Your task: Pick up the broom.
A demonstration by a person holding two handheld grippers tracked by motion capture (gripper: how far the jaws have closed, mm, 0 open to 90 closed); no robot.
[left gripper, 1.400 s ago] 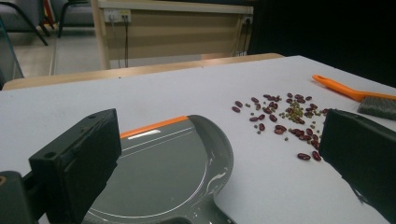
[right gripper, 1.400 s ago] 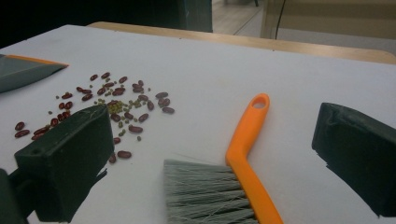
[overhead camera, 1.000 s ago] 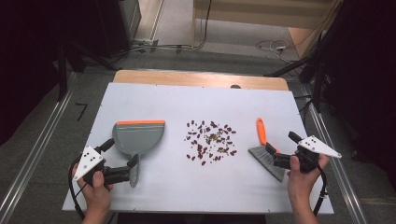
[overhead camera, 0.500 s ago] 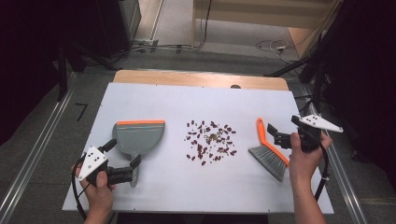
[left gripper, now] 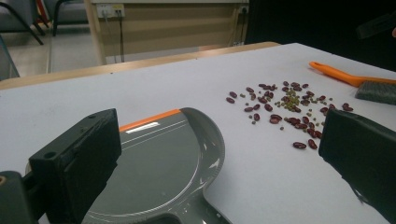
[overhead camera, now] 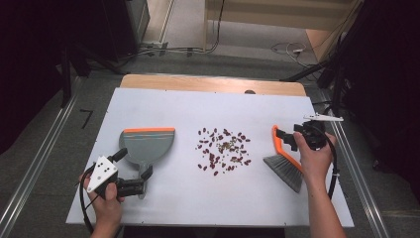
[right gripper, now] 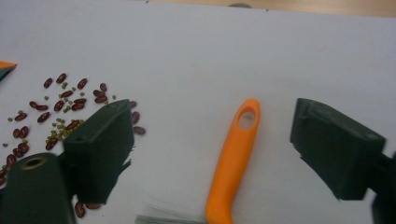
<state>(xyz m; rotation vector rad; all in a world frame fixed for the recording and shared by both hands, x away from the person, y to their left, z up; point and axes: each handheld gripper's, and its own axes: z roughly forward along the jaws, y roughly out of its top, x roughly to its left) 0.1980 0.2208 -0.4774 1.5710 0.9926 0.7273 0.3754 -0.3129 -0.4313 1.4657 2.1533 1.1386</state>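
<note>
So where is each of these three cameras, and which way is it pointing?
High view: above the person's side, looking forward and down on the table; forearms, left claw, right claw.
Left gripper view: on the left claw, looking low across the dustpan to the beans; its two black jaws show.
Right gripper view: on the right claw, looking down at the brush; jaws straddle its handle, just closing, not touching.
Shared: all three show beans and brush.

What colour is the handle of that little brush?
Bright orange; the brush handle shows best in the right gripper view.
</note>
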